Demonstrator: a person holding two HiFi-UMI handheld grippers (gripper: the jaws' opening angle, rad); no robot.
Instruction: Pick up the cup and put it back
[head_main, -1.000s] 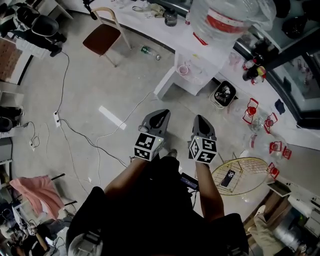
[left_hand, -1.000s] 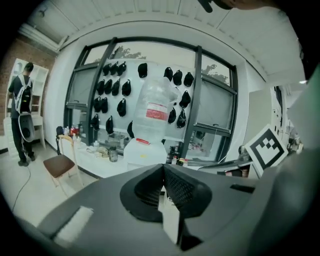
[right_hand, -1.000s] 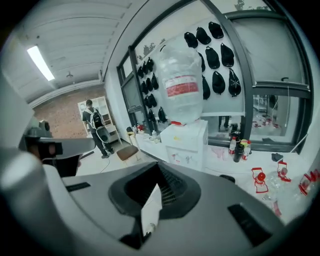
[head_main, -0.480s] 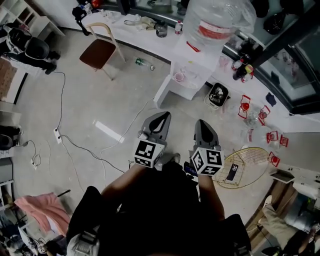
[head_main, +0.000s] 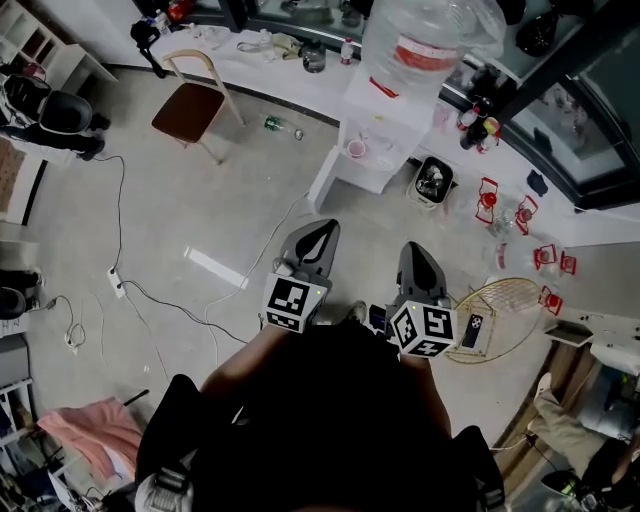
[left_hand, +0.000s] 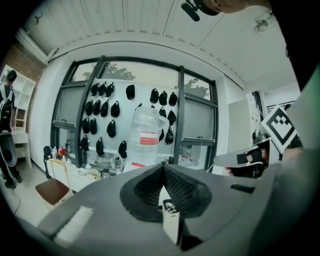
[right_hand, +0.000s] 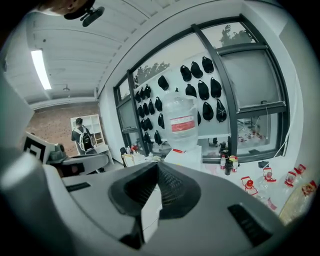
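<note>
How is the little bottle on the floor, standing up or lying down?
Lying down: the bottle stretches flat along the floor, near the chair.

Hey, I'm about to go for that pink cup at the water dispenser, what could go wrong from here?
One: a cable lies across the floor between you and the water dispenser, so you could trip. Two: the left gripper and right gripper are both shut; unopened, they would likely knock the pink cup over in its recess.

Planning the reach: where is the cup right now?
Head view, upper centre: the pinkish cup sits on the white water dispenser shelf, under the big water bottle.
</note>
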